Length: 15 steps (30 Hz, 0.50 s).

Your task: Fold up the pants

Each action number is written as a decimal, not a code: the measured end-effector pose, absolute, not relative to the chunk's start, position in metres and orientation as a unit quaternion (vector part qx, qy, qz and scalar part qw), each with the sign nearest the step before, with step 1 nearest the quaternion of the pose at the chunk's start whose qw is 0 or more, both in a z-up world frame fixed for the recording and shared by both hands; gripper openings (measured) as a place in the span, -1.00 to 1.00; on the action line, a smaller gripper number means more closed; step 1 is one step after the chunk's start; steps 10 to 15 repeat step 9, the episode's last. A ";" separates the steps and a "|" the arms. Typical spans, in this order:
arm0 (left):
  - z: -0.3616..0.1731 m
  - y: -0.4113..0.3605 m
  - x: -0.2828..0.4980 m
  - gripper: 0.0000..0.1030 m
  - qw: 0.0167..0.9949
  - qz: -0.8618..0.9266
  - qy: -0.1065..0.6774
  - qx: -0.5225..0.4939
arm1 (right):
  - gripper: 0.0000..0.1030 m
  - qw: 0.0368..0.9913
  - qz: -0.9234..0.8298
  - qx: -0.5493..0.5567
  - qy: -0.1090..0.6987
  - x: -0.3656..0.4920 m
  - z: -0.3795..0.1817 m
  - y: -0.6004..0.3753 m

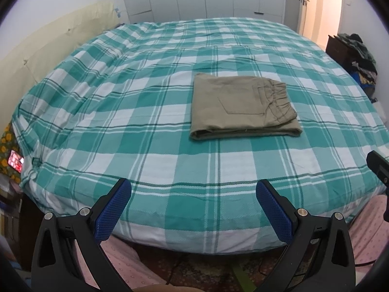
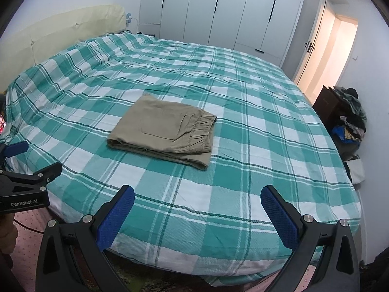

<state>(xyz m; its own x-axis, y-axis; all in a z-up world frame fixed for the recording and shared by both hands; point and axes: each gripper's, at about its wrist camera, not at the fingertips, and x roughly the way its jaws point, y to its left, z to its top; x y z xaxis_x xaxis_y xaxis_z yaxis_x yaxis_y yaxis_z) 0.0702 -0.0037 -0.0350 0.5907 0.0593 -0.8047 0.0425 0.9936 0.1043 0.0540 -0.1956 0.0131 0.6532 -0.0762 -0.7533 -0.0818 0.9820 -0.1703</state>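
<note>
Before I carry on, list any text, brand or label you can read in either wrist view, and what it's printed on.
"GenRobot.AI": white lettering on the black body of the left gripper, seen at the left edge of the right wrist view.
Phone screen beside the bed, left wrist view: lit red, content too blurred to read.
Folded pants and plaid bedsheet: no readable label or print.

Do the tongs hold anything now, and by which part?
Nothing is held. Both the left tongs and the right tongs are open and empty, apart from the folded pants on the bed.
</note>
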 end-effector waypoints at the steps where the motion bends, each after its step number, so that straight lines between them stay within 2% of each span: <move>1: -0.035 -0.004 0.070 0.99 0.890 0.005 0.452 0.056 | 0.99 0.904 0.002 -0.095 0.418 0.054 0.012 -0.196; 15: -0.031 -0.004 0.068 0.99 0.896 0.006 0.441 0.057 | 0.99 0.904 0.002 -0.094 0.417 0.055 0.011 -0.197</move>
